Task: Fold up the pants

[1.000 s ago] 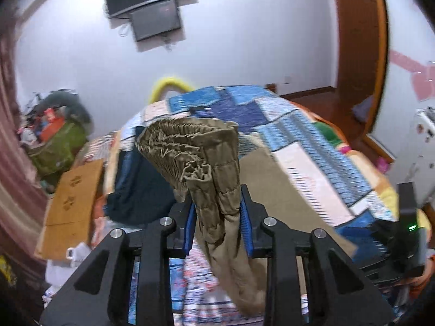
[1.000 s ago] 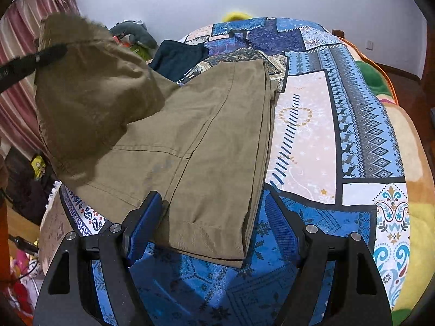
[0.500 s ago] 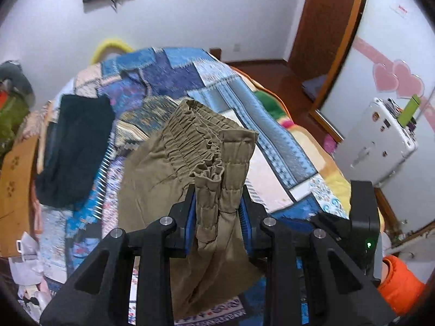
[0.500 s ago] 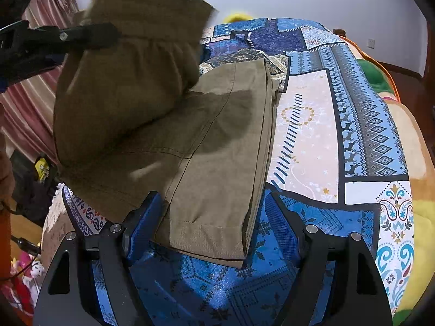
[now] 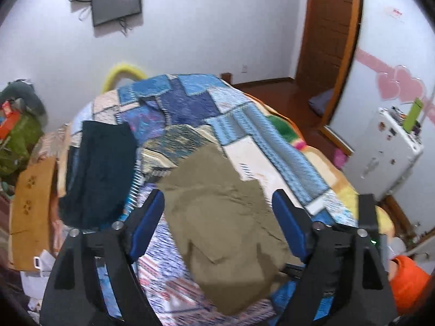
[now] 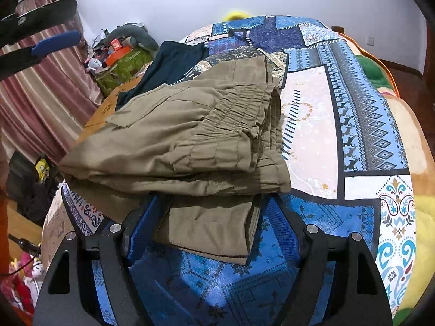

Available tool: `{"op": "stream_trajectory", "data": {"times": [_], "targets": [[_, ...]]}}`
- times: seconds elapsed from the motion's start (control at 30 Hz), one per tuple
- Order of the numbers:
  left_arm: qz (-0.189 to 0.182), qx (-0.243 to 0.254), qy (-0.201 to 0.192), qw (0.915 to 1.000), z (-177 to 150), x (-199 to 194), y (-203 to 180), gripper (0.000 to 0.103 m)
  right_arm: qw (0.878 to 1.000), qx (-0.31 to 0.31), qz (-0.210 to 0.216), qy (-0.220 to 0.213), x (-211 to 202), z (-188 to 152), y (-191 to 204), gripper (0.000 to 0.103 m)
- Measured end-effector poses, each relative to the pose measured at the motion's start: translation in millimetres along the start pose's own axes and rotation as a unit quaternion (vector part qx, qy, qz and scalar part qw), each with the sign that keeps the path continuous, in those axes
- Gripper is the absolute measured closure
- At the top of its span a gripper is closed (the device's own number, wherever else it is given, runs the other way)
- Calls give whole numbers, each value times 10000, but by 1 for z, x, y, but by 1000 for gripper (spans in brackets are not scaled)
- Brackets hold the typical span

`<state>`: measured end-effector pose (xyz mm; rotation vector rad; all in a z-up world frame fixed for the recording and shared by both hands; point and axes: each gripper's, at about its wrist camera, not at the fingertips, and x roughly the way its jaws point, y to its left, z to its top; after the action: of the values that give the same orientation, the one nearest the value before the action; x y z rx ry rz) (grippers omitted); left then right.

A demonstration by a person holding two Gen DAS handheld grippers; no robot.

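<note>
Now that the left tool (image 5: 218,224) has let go, we note its jaws standing wide, nothing pinched between the blue pads; they have just been opening, and the elastic waistband they carried half a second ago is no longer in them. In the left wrist view the khaki pants (image 5: 225,217) lie on the bed below and beyond the open jaws, somewhat blurred, apparently apart from the pads.

Right tool (image 6: 214,226): jaws also wide, unchanged from the earlier frames, straddling the near hem end of the pants (image 6: 190,146) without pressing on it as far as we can tell. In this view the left tool (image 6: 40,32) shows at the upper left edge, clear of the cloth.

What changed: the waistband half, which was hanging raised over the legs, now rests on top of them. The gathered waistband (image 6: 239,114) lies across the upper layer, towards the right edge of the stack, on the patchwork bedspread (image 6: 312,125). The near hem layer pokes out from under the folded-over part, so the edges are not flush.

Our reading: one fold-over is complete and the drop was clean. The bundle looks loose and bulging at its left fold; it likely wants smoothing or another fold.

A dark navy garment (image 5: 98,174) lies beside the pants, untouched.
</note>
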<state>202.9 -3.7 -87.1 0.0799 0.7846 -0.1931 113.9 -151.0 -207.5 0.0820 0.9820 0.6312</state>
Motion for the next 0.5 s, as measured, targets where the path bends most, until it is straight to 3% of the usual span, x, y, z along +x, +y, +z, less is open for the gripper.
{"op": "stream_trajectory", "data": {"times": [0.23,0.5], "targets": [[586,-162,415,9973,15,57,47,15,9999,-139,-56,73,-7,0,5,28],[762,-282,1077,9909,15,139,79,15,9979,282,-465,-346,-34,4,-22,28]]}}
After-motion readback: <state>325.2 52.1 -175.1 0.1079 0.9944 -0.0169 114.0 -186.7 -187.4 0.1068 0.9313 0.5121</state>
